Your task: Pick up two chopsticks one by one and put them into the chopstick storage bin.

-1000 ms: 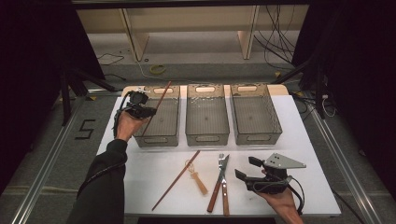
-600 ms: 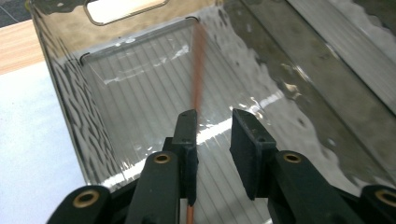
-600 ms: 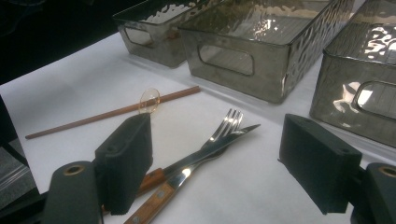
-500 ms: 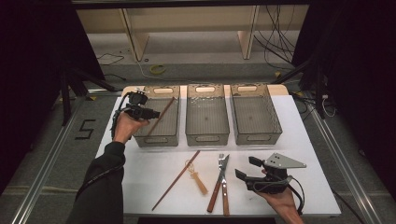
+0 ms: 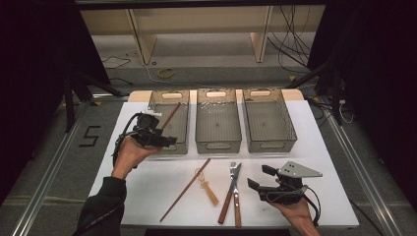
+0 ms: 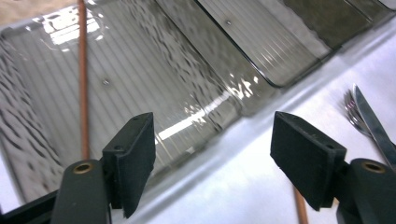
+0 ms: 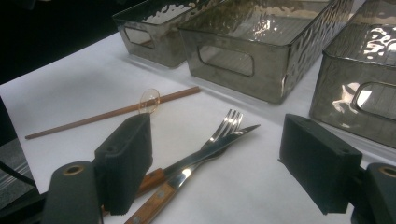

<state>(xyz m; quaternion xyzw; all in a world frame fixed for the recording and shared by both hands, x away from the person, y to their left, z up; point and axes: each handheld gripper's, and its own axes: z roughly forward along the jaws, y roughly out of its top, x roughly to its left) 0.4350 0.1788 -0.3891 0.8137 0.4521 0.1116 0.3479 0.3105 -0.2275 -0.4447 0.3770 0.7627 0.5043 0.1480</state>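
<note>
With one brown wooden chopstick lying in the left smoky plastic bin, my left tongs, jaws just opened and empty, must next fetch its mate from the white table, while my right tongs wait apart.

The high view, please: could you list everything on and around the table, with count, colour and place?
Bins: three, smoky clear, in a row at the table's far side.
Chopstick in bin: one, brown, leaning in the left bin.
Chopstick on table: one, brown, lying diagonally at front centre.
Spoon: one, clear plastic, beside that chopstick.
Fork and knife: one each, steel with wooden handles, crossed, right of the spoon.
Table: one, white.
Left claw: black, open, at the left bin's near corner.
Right claw: black, open, near the cutlery.
</note>
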